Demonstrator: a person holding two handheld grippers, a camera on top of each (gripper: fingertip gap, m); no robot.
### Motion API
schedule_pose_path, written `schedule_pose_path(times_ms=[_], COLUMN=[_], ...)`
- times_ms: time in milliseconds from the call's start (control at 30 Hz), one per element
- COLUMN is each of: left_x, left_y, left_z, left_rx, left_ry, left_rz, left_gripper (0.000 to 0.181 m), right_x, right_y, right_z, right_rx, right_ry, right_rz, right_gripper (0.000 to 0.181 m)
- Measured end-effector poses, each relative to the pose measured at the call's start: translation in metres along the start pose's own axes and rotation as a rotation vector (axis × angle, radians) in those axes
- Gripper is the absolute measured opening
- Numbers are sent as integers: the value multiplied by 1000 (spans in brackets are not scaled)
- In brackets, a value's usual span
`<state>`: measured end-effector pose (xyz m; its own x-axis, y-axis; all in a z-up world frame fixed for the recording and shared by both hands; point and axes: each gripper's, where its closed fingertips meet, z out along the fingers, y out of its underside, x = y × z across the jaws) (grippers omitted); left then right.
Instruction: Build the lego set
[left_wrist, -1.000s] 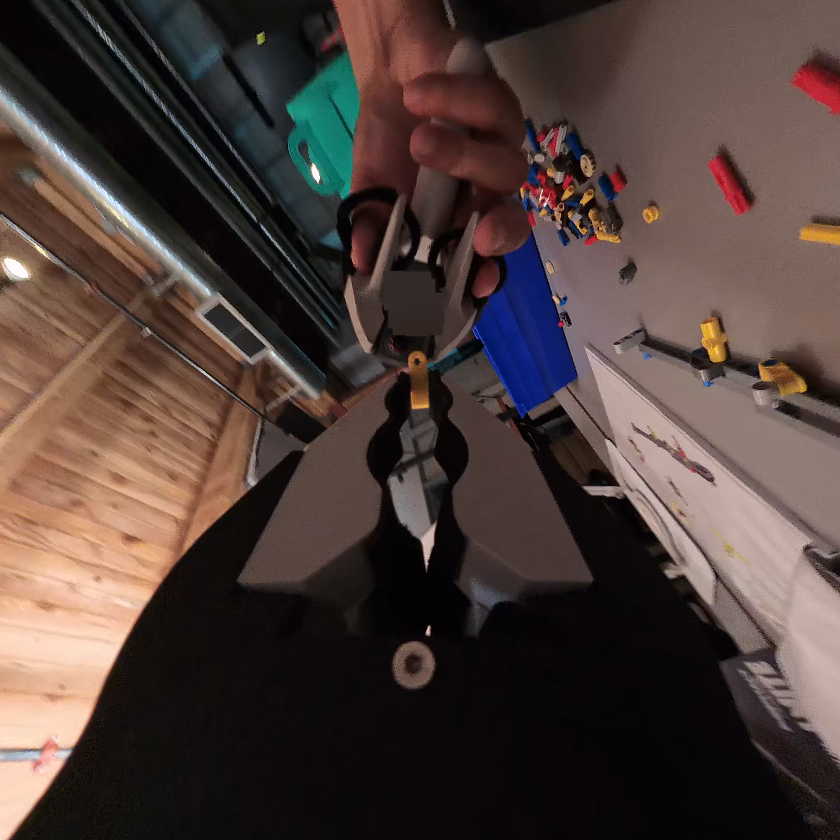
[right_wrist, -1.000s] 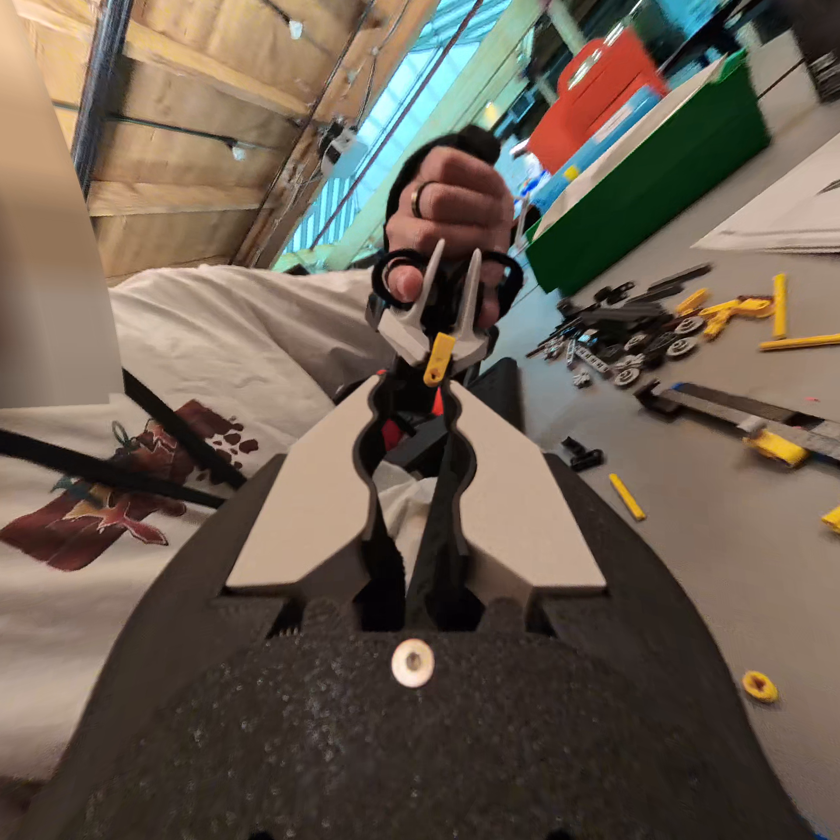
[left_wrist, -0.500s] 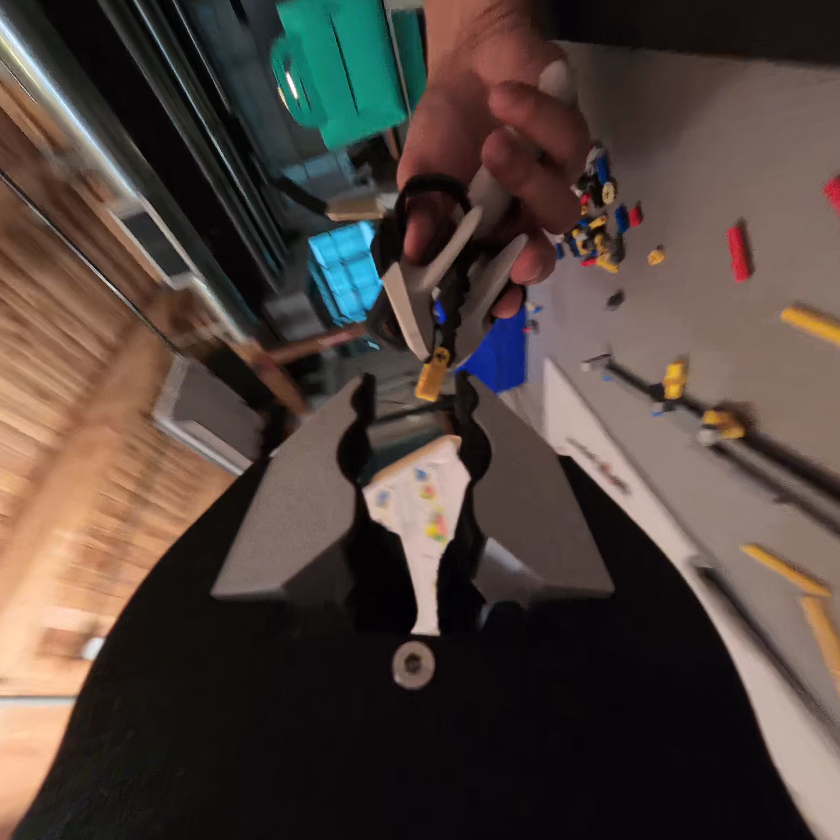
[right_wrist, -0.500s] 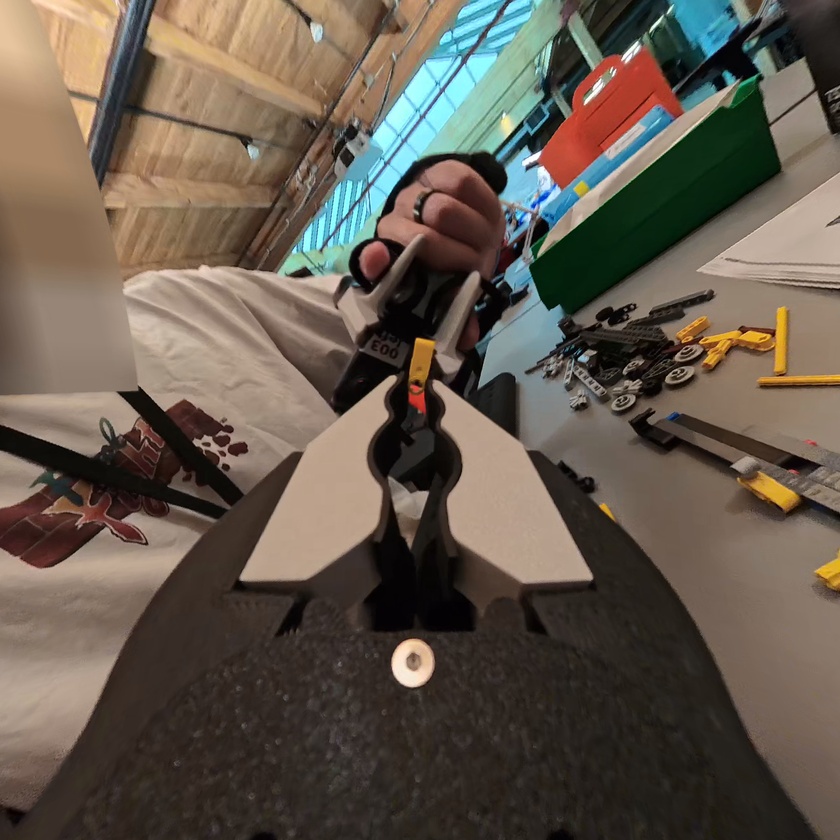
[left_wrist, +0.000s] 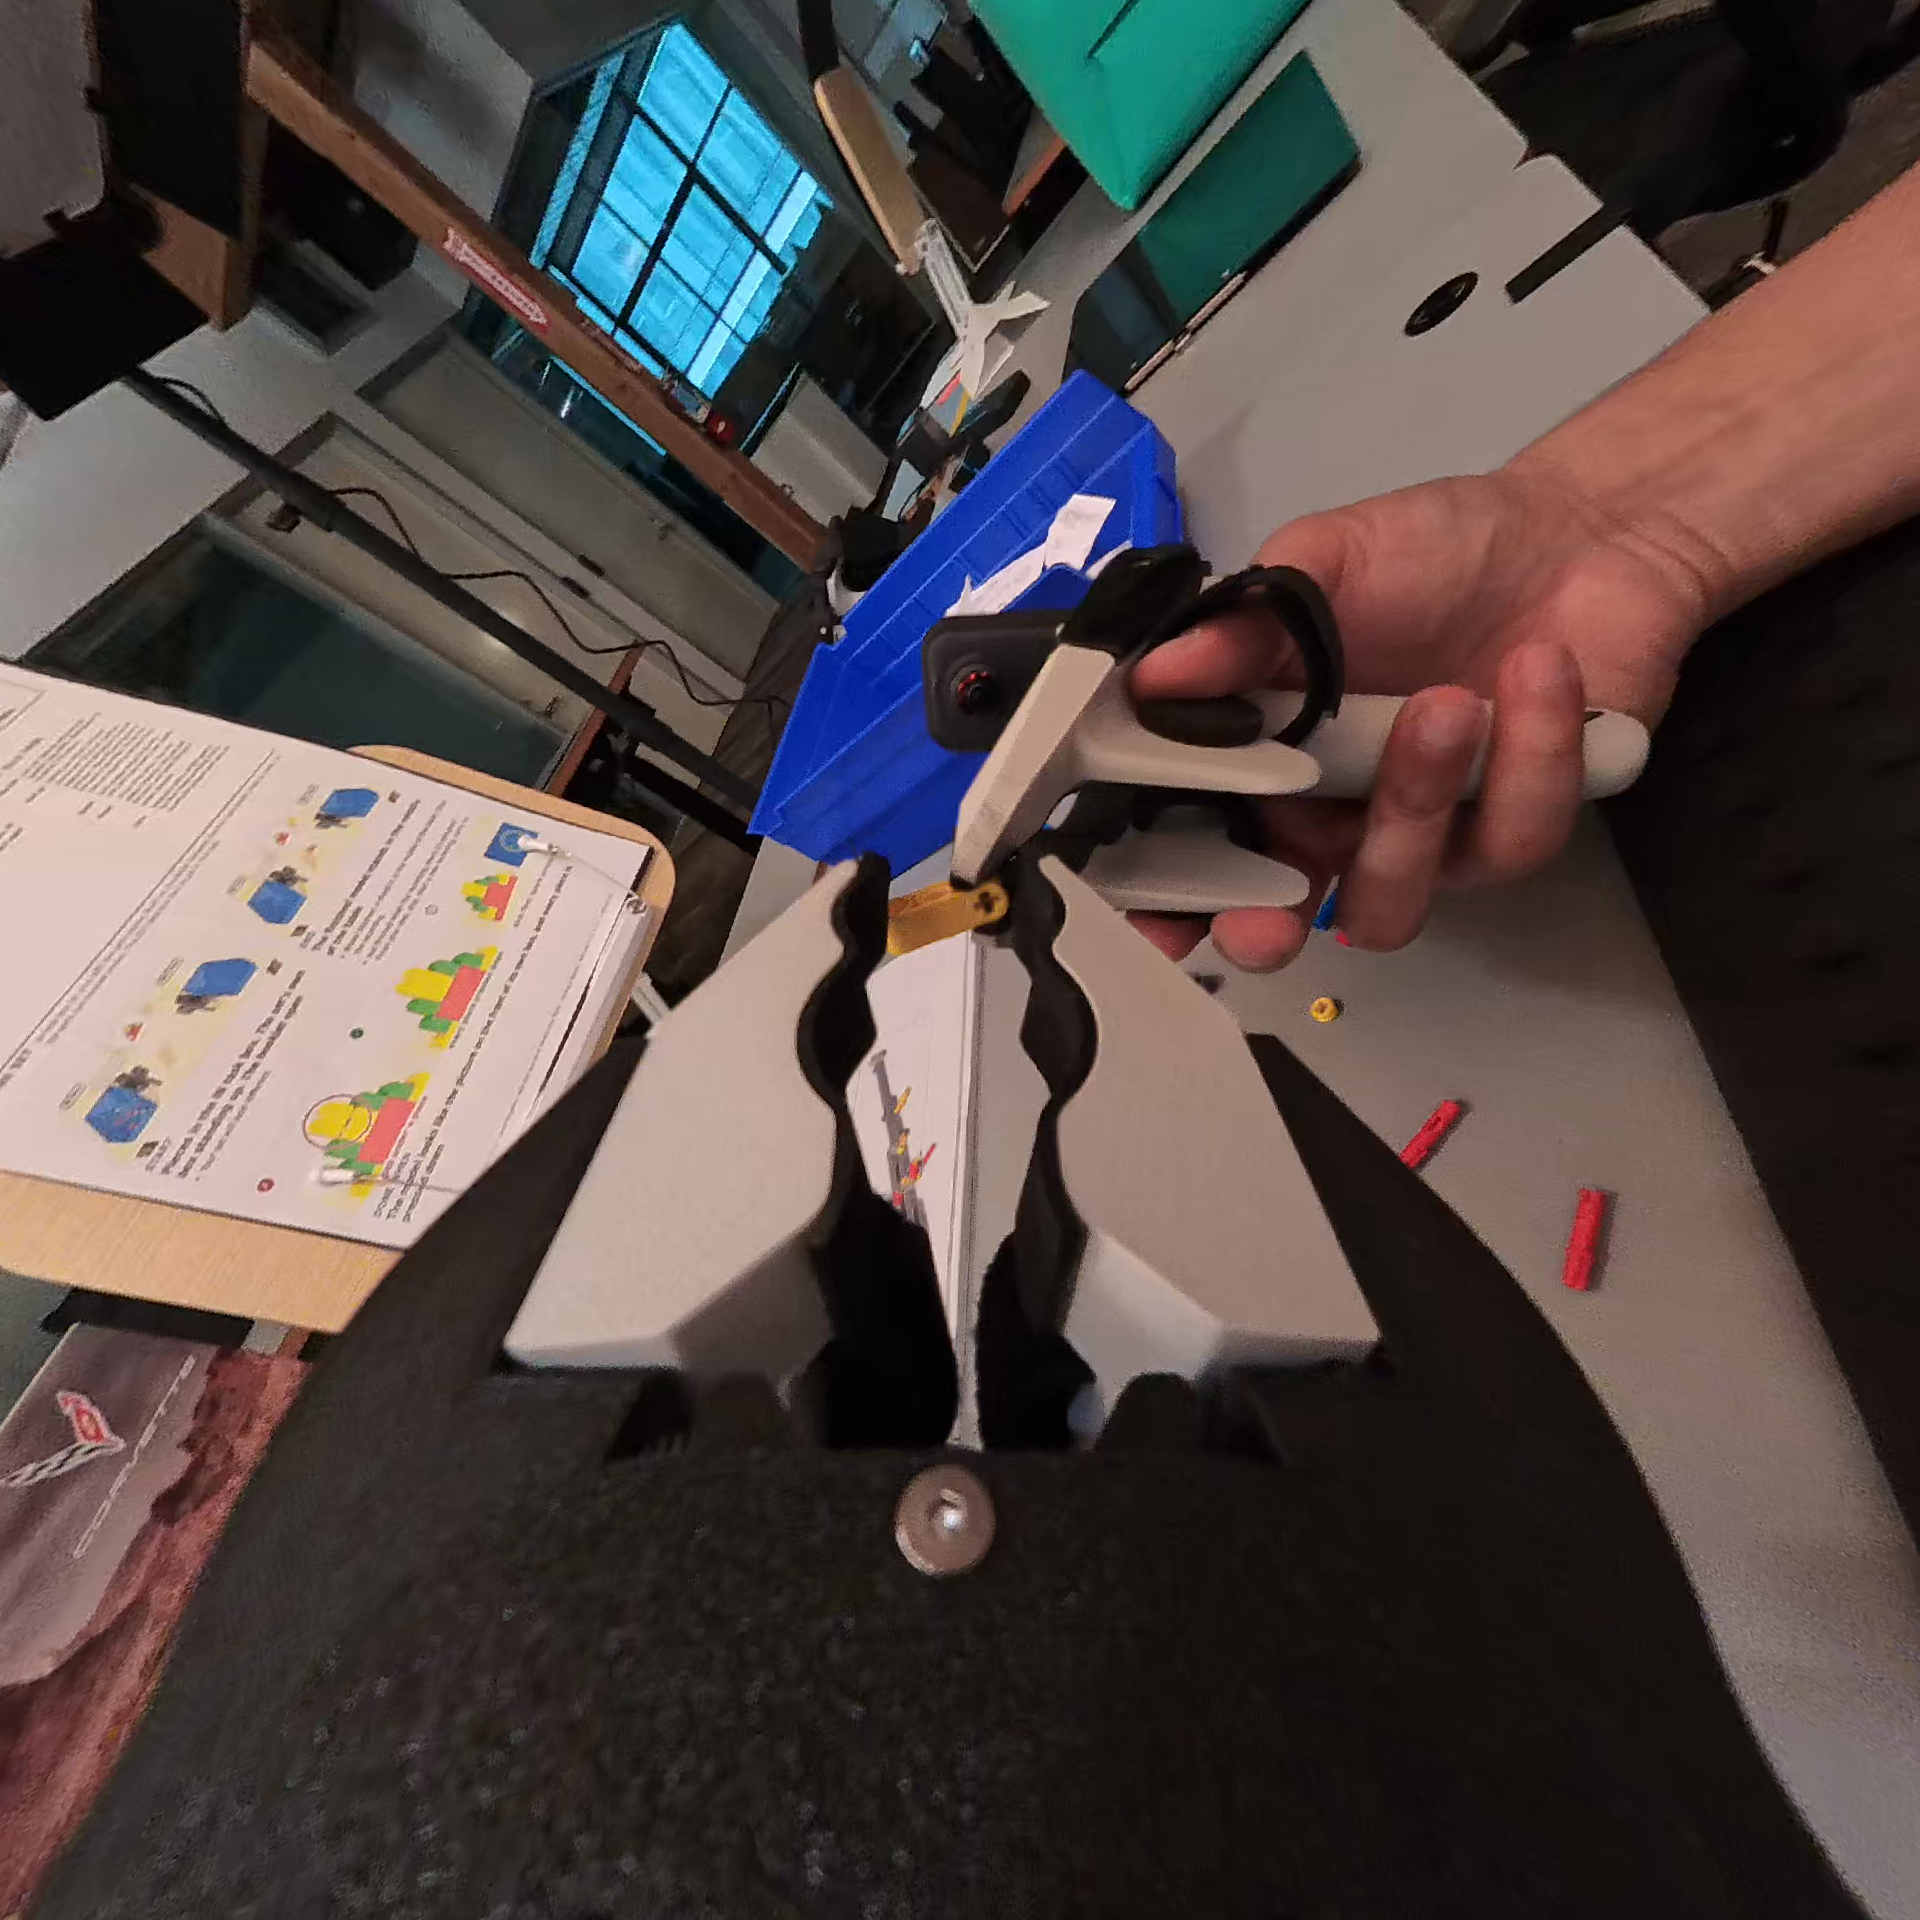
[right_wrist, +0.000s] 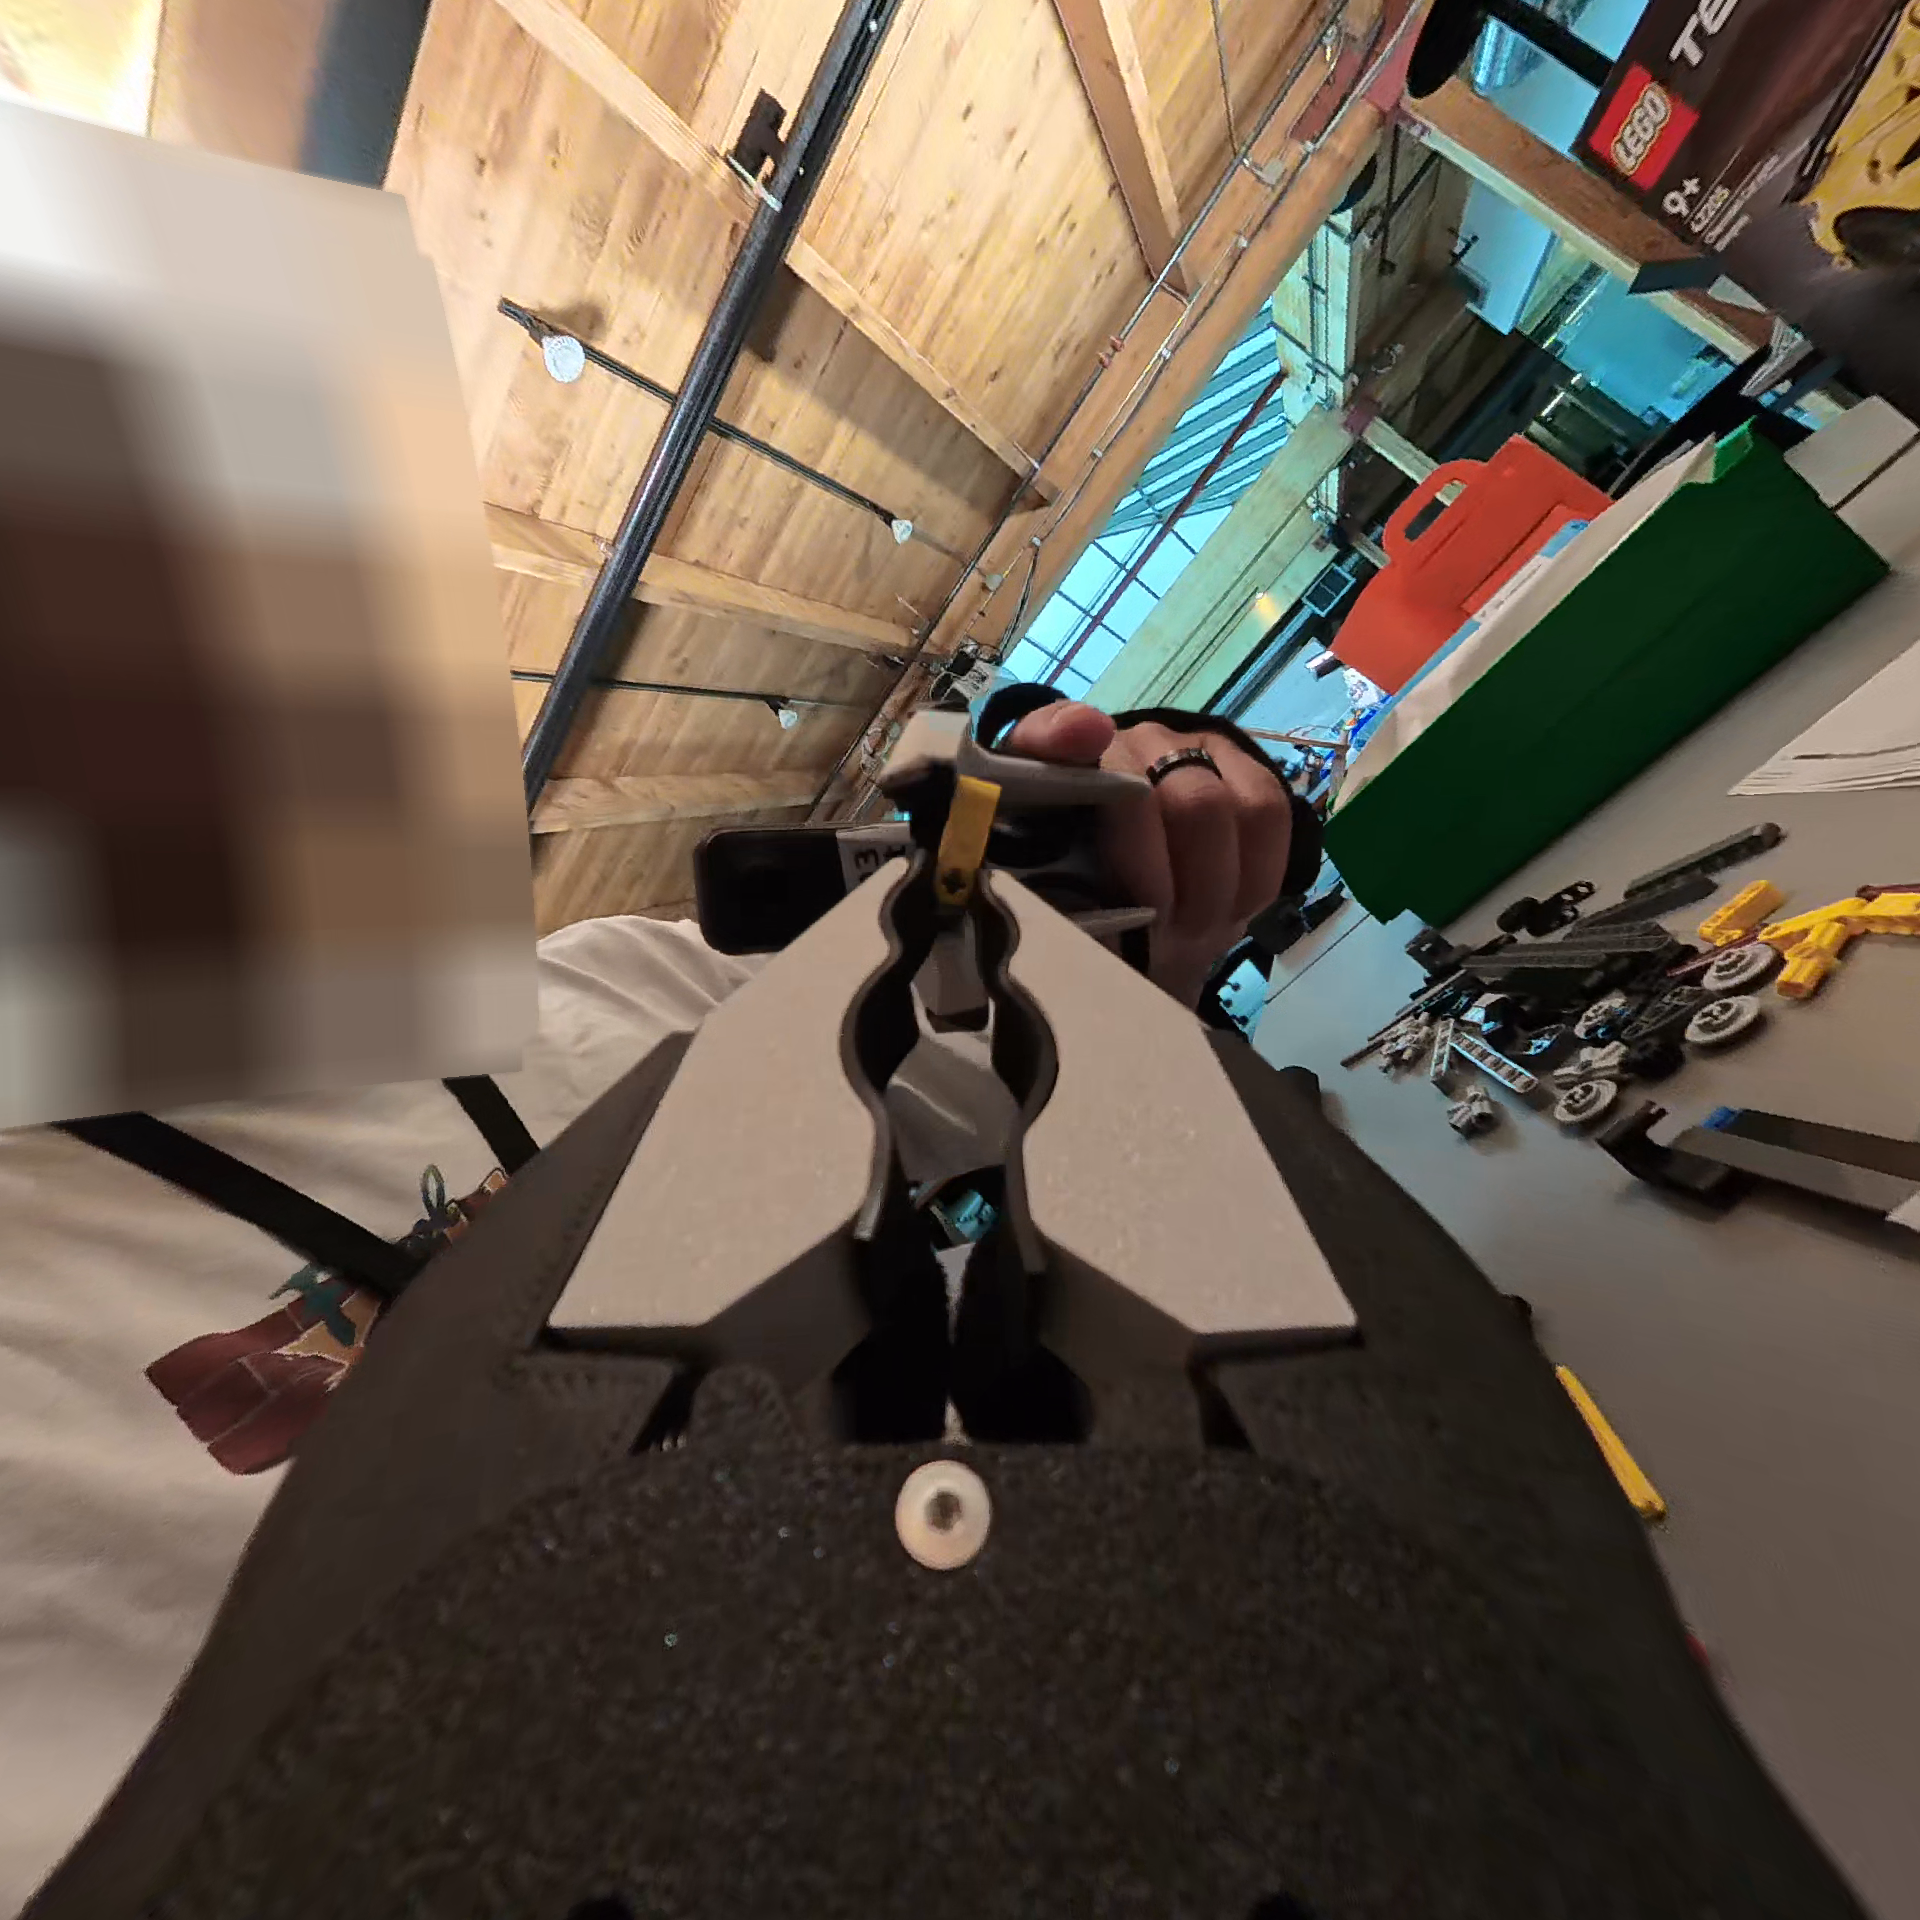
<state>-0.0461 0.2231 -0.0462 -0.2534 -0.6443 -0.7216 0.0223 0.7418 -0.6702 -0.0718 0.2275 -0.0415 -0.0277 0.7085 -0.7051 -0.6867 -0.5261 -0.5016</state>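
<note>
Yellow lego piece (right_wrist: 961, 842) is pinched at one end by the clenched right gripper (right_wrist: 948, 896), held above the table (right_wrist: 1714, 1299), beside the released left gripper (left_wrist: 951, 883) tips; risk: pivot or drop if nudged.

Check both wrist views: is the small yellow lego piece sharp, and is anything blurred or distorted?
Left wrist view: small yellow lego piece sharp, dim indoor light, strong wide-angle tilt. Right wrist view: piece sharp, white shirt slightly soft, mosaic patch at upper left.
</note>
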Motion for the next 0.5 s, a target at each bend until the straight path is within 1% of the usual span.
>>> schedule_pose_path(times_ms=[167,267,400,500], left_x=[-3,-10,-6,-3], left_y=[4,9,11,9], left_z=[1,1,0,-1], left_rx=[-25,-50,-50,-40], left_ry=[-42,-85,-59,-9], left_rz=[-11,-49,-70,-136], left_gripper=[24,36,24,23], right_x=[3,6,8,5], right_y=[-2,-4,-3,-1], right_z=[-1,-2,-1,0], right_rx=[8,15,11,-8], right_ry=[15,25,39,23], right_rz=[-13,-9,-29,-28], right_gripper=[6,6,6,6])
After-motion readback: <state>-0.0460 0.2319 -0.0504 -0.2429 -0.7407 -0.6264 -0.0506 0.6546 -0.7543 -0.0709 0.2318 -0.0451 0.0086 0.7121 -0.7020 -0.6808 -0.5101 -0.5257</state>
